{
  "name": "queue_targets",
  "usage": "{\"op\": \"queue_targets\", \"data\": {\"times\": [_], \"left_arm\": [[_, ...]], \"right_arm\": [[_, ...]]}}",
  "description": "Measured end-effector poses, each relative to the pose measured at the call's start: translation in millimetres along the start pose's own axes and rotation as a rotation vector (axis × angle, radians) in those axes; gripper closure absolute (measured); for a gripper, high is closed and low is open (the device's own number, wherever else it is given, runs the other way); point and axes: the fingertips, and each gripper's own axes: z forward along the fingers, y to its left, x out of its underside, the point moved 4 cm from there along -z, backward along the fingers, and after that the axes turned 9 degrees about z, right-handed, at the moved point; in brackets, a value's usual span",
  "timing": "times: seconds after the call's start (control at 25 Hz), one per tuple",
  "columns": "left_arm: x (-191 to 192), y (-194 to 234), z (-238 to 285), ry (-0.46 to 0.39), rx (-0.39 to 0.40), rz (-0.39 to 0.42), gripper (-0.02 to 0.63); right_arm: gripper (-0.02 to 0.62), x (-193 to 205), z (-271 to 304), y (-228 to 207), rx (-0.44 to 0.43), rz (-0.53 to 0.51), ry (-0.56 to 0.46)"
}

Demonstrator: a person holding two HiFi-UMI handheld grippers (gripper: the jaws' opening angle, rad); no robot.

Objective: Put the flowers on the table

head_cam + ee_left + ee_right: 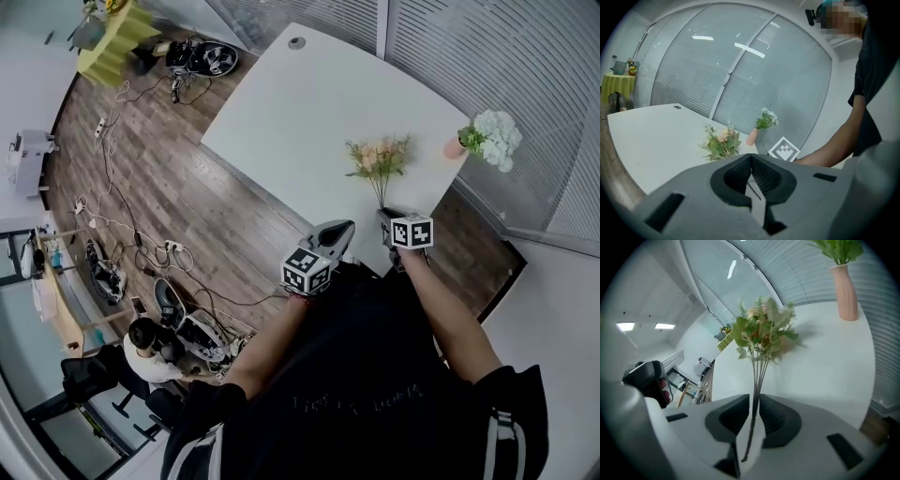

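A small bunch of flowers (378, 157) with peach blooms and green leaves is held by its thin stems over the near part of the white table (309, 103). My right gripper (386, 217) is shut on the stems; in the right gripper view the flowers (764, 333) rise above the gripper (755, 401), whose jaws are pressed on the stems. My left gripper (345, 228) hangs just left of it near the table's front edge. In the left gripper view this gripper (751, 161) is shut with nothing between its jaws, and the flowers (721, 142) show beyond it.
A pink vase with pale blue-white flowers (487, 138) stands at the table's right corner, close to the slatted glass wall (525, 66). Cables and equipment lie on the wooden floor (150, 187) to the left. A person sits at the lower left.
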Motion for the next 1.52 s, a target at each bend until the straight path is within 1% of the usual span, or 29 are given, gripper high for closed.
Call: {"op": "queue_targets", "data": {"times": [0.12,0.2,0.24,0.4,0.52,0.6,0.64,0.68,0.72,0.76,0.96,1.16,1.52], "left_arm": [[-0.2,-1.5,-3.3,0.000,0.005,0.000,0.588],[0.2,-1.8,-4.6,0.002,0.007,0.001,0.588],[0.7,-1.5,-4.5,0.002,0.008,0.001,0.588],[2.4,-1.6,-5.8,0.006,0.009,0.000,0.588],[3.8,-2.5,-7.5,0.001,0.008,0.000,0.588],[4.3,-3.7,-9.2,-0.006,0.009,-0.001,0.588],[4.3,-4.4,-10.1,-0.008,0.009,-0.002,0.588],[4.2,-4.9,-11.0,-0.010,0.009,-0.002,0.588],[3.9,-5.4,-11.9,-0.011,0.009,-0.002,0.588],[3.7,-6.0,-12.9,-0.012,0.009,-0.002,0.588],[2.0,-11.8,-17.4,-0.027,0.007,0.000,0.588],[4.3,-16.2,-21.7,-0.039,0.003,0.003,0.588],[-13.7,-23.8,-29.0,-0.100,-0.001,0.030,0.588]], "right_arm": [[0.539,0.7,-0.3,6.3,-0.025,-0.010,-0.007],[0.468,1.9,0.2,9.1,-0.033,-0.009,-0.007],[0.447,2.1,0.3,8.4,-0.026,-0.013,-0.005],[0.429,1.4,-3.8,4.5,0.004,-0.031,-0.023],[0.428,-1.1,-11.2,8.8,-0.010,-0.051,-0.045],[0.437,-2.7,-18.4,12.3,-0.015,-0.076,-0.065],[0.473,-3.2,-22.4,13.4,-0.012,-0.086,-0.077],[0.527,-3.8,-26.3,14.5,-0.008,-0.096,-0.091],[0.546,-4.3,-30.0,16.4,-0.007,-0.106,-0.104],[0.552,-4.5,-33.4,18.8,-0.011,-0.117,-0.114],[0.561,-3.8,-51.4,31.8,-0.035,-0.181,-0.168],[0.565,-2.3,-67.2,48.4,-0.068,-0.218,-0.218],[0.565,-14.6,-114.3,89.7,-0.154,-0.308,-0.377]]}}
